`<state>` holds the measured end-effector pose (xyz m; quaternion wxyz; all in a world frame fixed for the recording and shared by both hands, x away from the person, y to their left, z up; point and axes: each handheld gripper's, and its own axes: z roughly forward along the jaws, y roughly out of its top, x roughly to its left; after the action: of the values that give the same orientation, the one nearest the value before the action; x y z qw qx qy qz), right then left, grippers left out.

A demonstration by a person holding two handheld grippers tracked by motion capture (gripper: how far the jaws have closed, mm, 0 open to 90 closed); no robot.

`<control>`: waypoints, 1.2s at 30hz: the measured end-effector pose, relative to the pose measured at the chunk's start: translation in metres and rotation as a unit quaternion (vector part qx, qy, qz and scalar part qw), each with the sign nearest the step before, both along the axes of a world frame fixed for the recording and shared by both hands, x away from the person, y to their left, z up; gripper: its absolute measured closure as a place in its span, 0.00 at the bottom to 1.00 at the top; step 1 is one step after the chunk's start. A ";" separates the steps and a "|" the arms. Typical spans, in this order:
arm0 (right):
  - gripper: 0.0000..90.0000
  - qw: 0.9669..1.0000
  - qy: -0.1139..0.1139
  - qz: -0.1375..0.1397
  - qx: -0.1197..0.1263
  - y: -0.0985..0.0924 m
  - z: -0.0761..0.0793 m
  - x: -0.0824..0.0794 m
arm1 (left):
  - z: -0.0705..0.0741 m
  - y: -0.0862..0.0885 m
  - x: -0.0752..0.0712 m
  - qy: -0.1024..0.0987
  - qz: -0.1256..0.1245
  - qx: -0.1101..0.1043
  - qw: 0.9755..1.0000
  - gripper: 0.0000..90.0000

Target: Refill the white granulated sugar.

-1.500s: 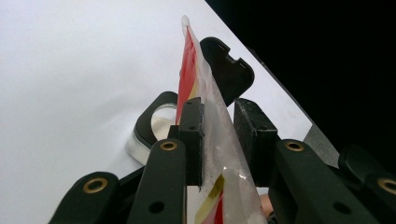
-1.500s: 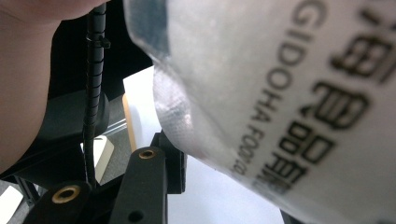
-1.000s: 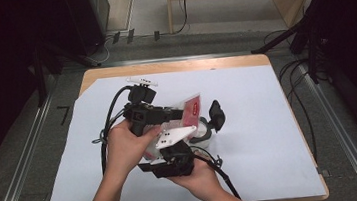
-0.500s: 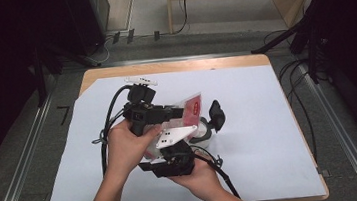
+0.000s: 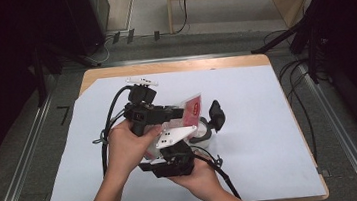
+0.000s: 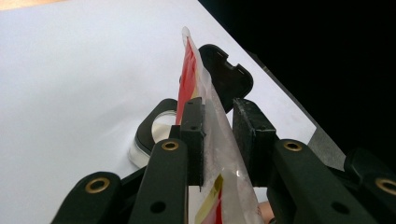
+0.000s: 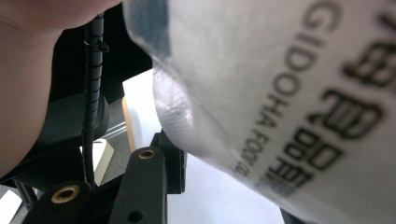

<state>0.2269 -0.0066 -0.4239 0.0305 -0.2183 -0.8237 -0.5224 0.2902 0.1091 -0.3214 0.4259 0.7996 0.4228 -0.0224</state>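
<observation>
- While both tongs grip the pouch (image 6: 212, 140), left tongs (image 6: 219, 135) clamped on its edge, right tongs (image 5: 172, 159) apparently pinching too, pulling could tear it.
- Contents may then spill over the surface (image 5: 270, 136), near the black-lidded container (image 5: 209, 122).

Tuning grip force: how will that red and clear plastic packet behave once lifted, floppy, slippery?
Probably floppy: the plastic packet is thin film that bends between the left tool's pads. Likely slippery too, since the clear film looks glossy. It seems light for its size; the part standing above the pads stays up on its own.
</observation>
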 end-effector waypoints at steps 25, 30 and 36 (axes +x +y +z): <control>0.68 0.999 -0.035 0.007 -0.016 0.008 -0.016 -0.010 | -0.001 0.011 -0.003 0.041 -0.034 0.045 0.998 0.83; 0.69 0.999 -0.037 0.010 -0.019 0.010 -0.019 -0.011 | -0.002 0.012 -0.002 0.048 -0.041 0.052 0.997 0.83; 0.69 0.999 -0.042 0.012 -0.024 0.010 -0.022 -0.011 | -0.003 0.013 -0.001 0.056 -0.045 0.054 0.996 0.82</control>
<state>0.2156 0.0037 -0.4457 -0.0026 -0.1868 -0.8393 -0.5105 0.2890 0.1219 -0.3249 0.3564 0.8373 0.4098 -0.0631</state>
